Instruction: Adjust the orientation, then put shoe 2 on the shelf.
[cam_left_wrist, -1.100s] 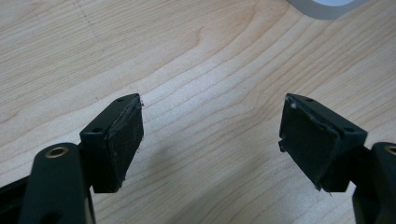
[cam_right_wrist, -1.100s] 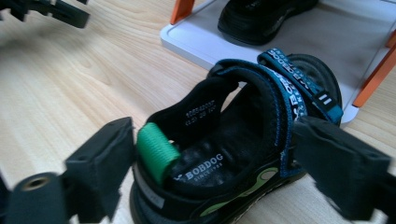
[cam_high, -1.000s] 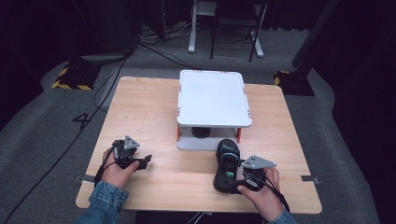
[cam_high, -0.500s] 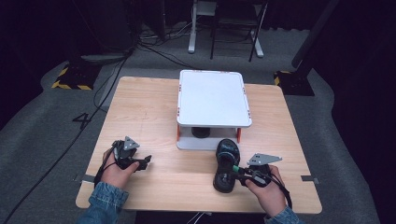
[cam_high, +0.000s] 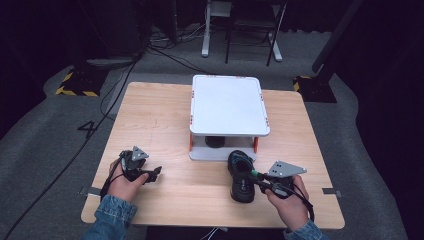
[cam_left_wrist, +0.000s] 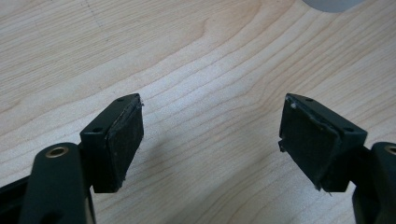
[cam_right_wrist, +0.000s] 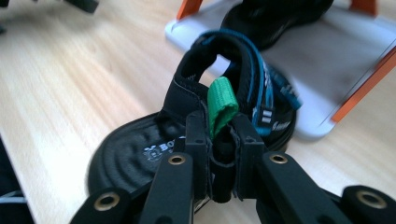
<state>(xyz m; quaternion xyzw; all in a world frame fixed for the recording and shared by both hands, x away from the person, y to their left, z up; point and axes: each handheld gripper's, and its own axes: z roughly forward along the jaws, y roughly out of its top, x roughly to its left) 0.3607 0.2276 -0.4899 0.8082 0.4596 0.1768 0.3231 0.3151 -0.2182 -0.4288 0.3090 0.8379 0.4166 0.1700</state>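
A black sandal (cam_high: 241, 176) with blue straps lies on the wooden table (cam_high: 160, 120), in front of a white two-level rack (cam_high: 227, 105). My right gripper (cam_high: 256, 176) has just been closing and is shut on the sandal's heel strap. In the right gripper view the pads (cam_right_wrist: 198, 135) press on the black strap just below its green pull loop (cam_right_wrist: 222, 100), above the sole (cam_right_wrist: 135, 154). A second black sandal (cam_high: 215, 141) sits on the rack's lower level. My left gripper (cam_high: 152, 172) rests at the table's near left, open, with bare wood between its pads (cam_left_wrist: 123, 135).
The rack's white top is bare and its orange posts (cam_right_wrist: 362, 74) stand close behind the held sandal. Chair and stand legs (cam_high: 240, 45) and cables lie on the grey floor beyond the table. Bare wood lies between the two hands.
The right gripper's jaws went from wide apart to shut on the sandal's heel strap, and the right hand rose slightly. The left hand kept still.
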